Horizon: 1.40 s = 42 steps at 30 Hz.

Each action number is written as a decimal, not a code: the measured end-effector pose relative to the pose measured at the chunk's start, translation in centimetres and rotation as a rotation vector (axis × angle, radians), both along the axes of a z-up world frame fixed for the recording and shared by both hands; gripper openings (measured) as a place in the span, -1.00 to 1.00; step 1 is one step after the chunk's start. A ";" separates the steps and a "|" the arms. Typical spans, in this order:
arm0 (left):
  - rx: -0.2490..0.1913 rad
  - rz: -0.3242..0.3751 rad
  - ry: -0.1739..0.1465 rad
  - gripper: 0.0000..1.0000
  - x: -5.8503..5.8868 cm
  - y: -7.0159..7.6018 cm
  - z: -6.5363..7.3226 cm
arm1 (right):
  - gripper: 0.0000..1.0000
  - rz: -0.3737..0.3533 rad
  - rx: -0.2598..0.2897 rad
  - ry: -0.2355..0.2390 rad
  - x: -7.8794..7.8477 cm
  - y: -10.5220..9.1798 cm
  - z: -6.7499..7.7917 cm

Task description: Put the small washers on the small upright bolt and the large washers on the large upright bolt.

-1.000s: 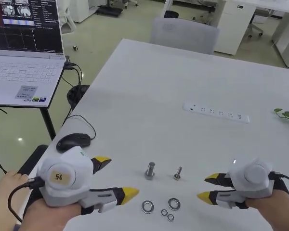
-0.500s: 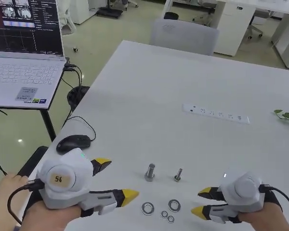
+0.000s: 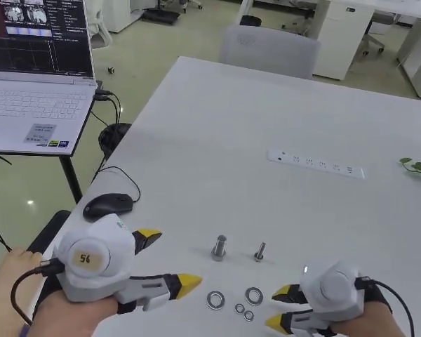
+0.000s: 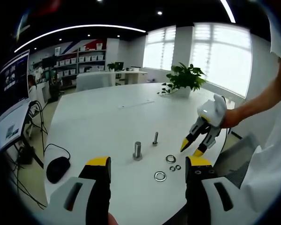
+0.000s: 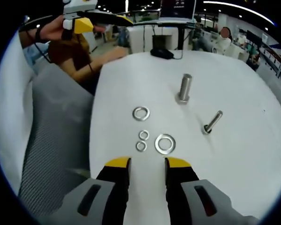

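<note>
Along the bottom edge of the head view we see both tools over the white tabletop point(image 3: 266, 119). Our left tool point(image 3: 170, 258), at the lower left, has its yellow-tipped jaws spread wide with nothing between them. Our right tool point(image 3: 277, 306), at the lower right, is released too. Its jaws stand a narrower gap apart, empty, with their tips pointing left toward the washers.

Between the two tools, four washers lie flat on the tabletop, apart from the bolts. The two large washers point(image 3: 215, 300) flank the two small washers point(image 3: 239, 308), which sit close together and slightly lower in the frame. Just above them the large bolt point(image 3: 219, 247) stands upright on its head, and the small bolt point(image 3: 259, 252) stands upright to its right.

In the right gripper view the washers sit just above the jaw tips.

Higher in the head view, a power strip point(image 3: 316, 164) lies right of centre, a mouse point(image 3: 107, 206) rests near the tabletop's left edge, and an open laptop point(image 3: 28, 98) occupies the upper left.
</note>
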<state>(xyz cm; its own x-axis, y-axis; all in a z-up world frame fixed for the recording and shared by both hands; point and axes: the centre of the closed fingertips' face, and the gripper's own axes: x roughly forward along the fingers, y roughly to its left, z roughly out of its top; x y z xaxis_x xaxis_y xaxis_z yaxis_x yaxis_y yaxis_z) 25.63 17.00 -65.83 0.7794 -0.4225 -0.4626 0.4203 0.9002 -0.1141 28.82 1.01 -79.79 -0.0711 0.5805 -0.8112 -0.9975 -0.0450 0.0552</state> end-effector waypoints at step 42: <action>-0.002 -0.002 -0.002 0.28 0.0 -0.2 0.1 | -0.60 0.361 -0.167 -0.089 -0.8 2.6 -2.8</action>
<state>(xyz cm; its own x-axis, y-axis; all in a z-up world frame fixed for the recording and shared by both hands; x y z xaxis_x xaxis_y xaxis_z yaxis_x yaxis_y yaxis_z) 25.66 16.77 -65.76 0.7791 -0.4255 -0.4604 0.4227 0.8989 -0.1154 28.00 3.57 -82.61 -0.1718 0.3903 -0.9045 -0.9203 -0.3912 0.0060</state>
